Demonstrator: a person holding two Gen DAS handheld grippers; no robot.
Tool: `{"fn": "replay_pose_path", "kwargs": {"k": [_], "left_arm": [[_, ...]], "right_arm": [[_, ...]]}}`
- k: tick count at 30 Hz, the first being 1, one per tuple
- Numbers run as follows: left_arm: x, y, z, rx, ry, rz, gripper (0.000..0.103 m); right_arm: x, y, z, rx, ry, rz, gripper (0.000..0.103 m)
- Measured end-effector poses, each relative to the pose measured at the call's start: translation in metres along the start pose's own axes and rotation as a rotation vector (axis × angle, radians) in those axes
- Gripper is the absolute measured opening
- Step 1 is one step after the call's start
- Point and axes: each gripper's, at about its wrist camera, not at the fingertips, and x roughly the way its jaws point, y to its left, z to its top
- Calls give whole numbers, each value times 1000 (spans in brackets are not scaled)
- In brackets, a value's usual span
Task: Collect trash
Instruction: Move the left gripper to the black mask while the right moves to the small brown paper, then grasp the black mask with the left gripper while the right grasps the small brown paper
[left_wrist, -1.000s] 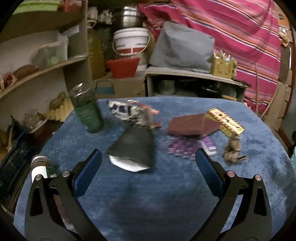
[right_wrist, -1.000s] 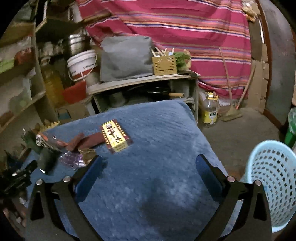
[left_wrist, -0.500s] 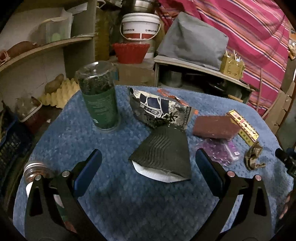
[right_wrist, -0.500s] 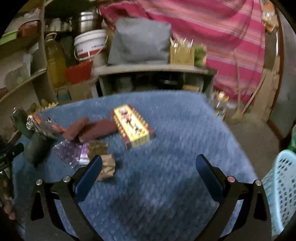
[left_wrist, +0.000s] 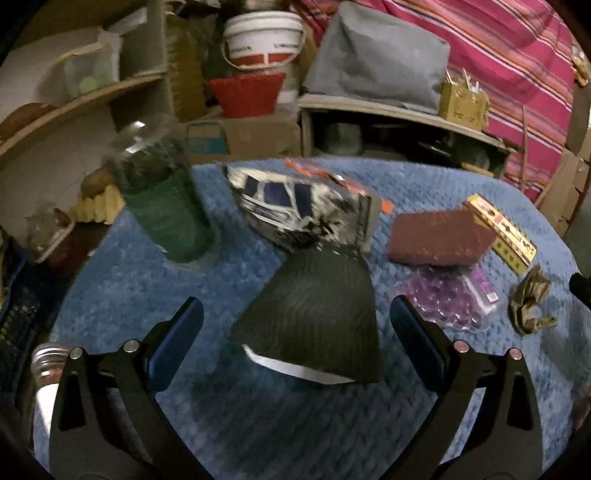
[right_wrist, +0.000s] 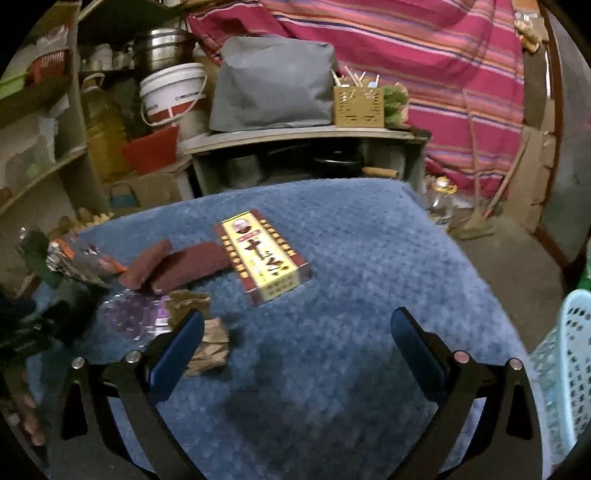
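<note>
Trash lies on a blue cloth-covered table (left_wrist: 258, 424). A flattened black paper cup (left_wrist: 314, 317) lies between the fingers of my open left gripper (left_wrist: 295, 336). Behind it are a crumpled foil wrapper (left_wrist: 303, 210), a maroon pad (left_wrist: 439, 236), a purple plastic bag (left_wrist: 450, 299), a yellow box (left_wrist: 498, 232) and a crumpled brown paper (left_wrist: 528, 302). My right gripper (right_wrist: 295, 339) is open and empty; the brown paper (right_wrist: 207, 343) lies by its left finger, the yellow box (right_wrist: 266, 262) ahead.
A green jar (left_wrist: 162, 203) stands at the table's left, a metal-capped bottle (left_wrist: 48, 369) at its near left edge. A pale blue basket (right_wrist: 569, 369) stands on the floor to the right. Shelves, a white bucket (left_wrist: 262, 37) and a low bench (right_wrist: 303, 136) crowd the back.
My left gripper has moved forward, so the black cup now lies between its fingers. My right gripper has moved closer to the brown paper and the yellow box.
</note>
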Motion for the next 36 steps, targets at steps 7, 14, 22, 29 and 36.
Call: {"fn": "replay_pose_path", "kwargs": {"k": [7,14,22,29,36], "left_arm": [[9,1,-3,-3,40,-53,86],[-5,-4,-11,11,20,-52,80],[-24,-5,-23,28,1,-48,66],[-15,4,-17,-11,22,-32,91],[4,6,-9,-31,69,-68,97]], "right_arm": [[4,13,-4,-58,16,2,99],[-5,27,-8,-90,-8,54,99],[4,54,-15,-186,30,31,99],[26,55,-14,-175,105,50,97],[32,58,-17,-190,135,101,58]]}}
